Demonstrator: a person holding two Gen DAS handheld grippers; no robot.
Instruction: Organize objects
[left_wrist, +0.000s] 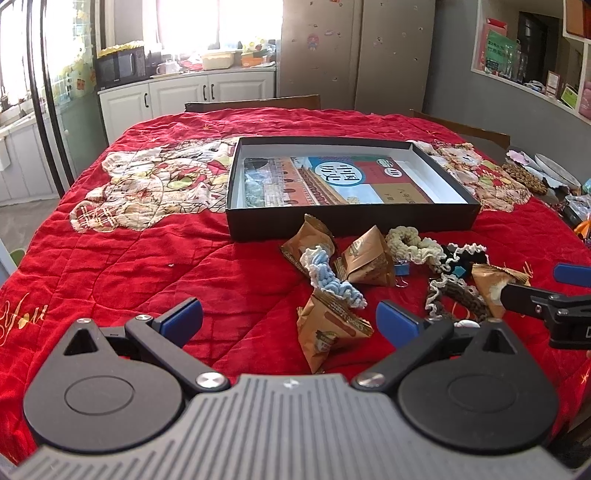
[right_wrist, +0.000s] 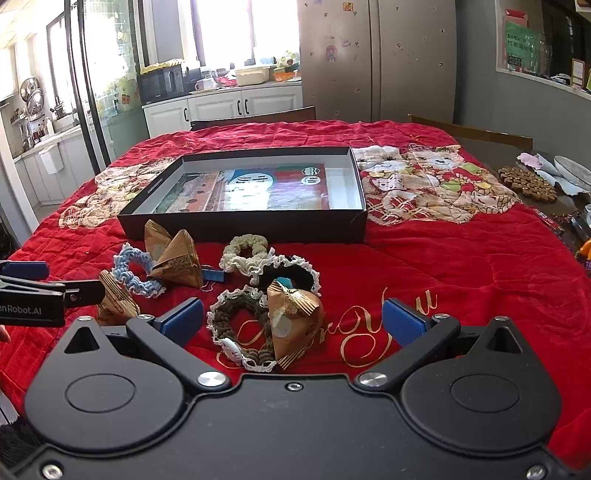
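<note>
Table cover: red quilted cloth with cat appliqué panels (right_wrist: 461, 258), spread over the whole table; every item below rests on it.

Container: shallow black cardboard box with white inner walls (right_wrist: 258, 225), at mid-table toward the far edge, open side up.

Container contents: one flat printed book or booklet with a blue, red and tan cover (right_wrist: 255, 188), lying on the box floor. Something dark and glossy shows at the box's left end in the left wrist view (cannot be identified). No loose item is inside.

Loose items, location: clustered on the cloth between the box's near wall and the near table edge.

Snack packets: brown pyramid-shaped foil packets (right_wrist: 295, 321), four visible, light and crinkly. Judged slippery and easily crushed; grip across a crimped seam.

Scrunchies: crocheted hair ties in light blue (right_wrist: 135, 271), cream (right_wrist: 245, 253), black with white trim (right_wrist: 291, 271) and brown with white trim (right_wrist: 240, 321). Soft, light, compliant; pinch anywhere on the ring. One may drag a neighbour (several touch or overlap).

Binder clip: small blue metal clip (right_wrist: 212, 276), stiff, lying among the packets and scrunchies.

Left gripper (left_wrist: 288, 319): tongs spread apart, holding nothing, low near the closest packet (left_wrist: 328, 328).

Right gripper (right_wrist: 293, 319): tongs spread apart, holding nothing, flanking the brown scrunchie and packet.
</note>
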